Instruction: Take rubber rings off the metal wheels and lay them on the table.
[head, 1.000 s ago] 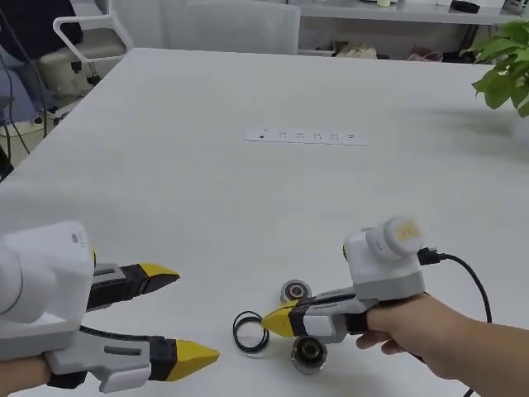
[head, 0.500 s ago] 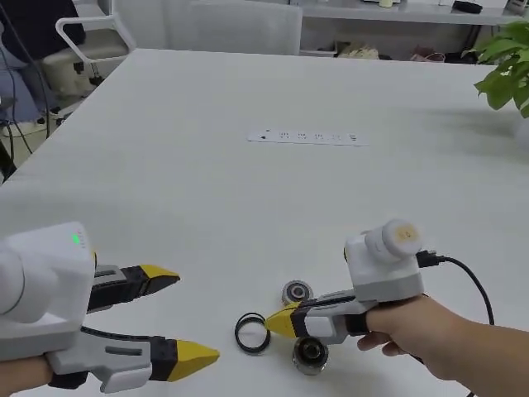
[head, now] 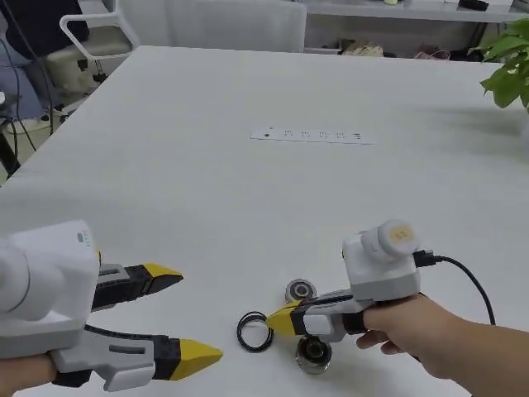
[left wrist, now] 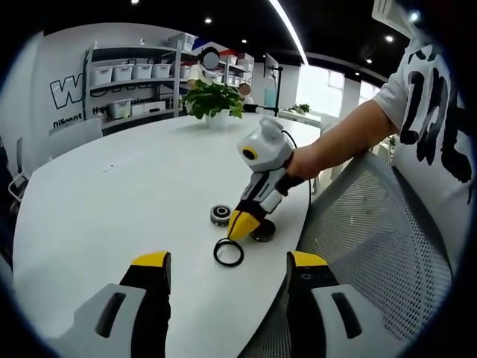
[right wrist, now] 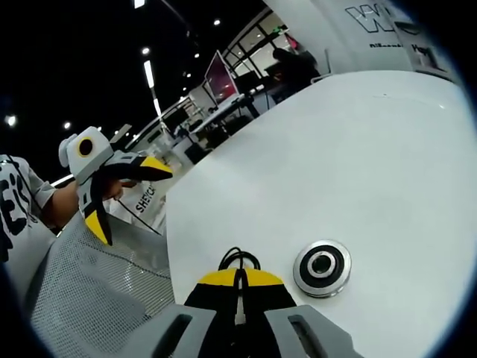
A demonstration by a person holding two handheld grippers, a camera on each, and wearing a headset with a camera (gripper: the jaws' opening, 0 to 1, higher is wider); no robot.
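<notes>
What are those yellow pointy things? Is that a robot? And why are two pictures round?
It's not a robot. A person holds a white tool in each hand, and each tool has two yellow-tipped jaws. The big picture comes from a camera on the person's head. The round ones come from cameras riding on the tools. The left gripper is open and holds nothing. The right gripper is shut, right at the black rubber rings on the white table. I can't tell if it pinches them. Two small round metal wheels sit nearby.
</notes>
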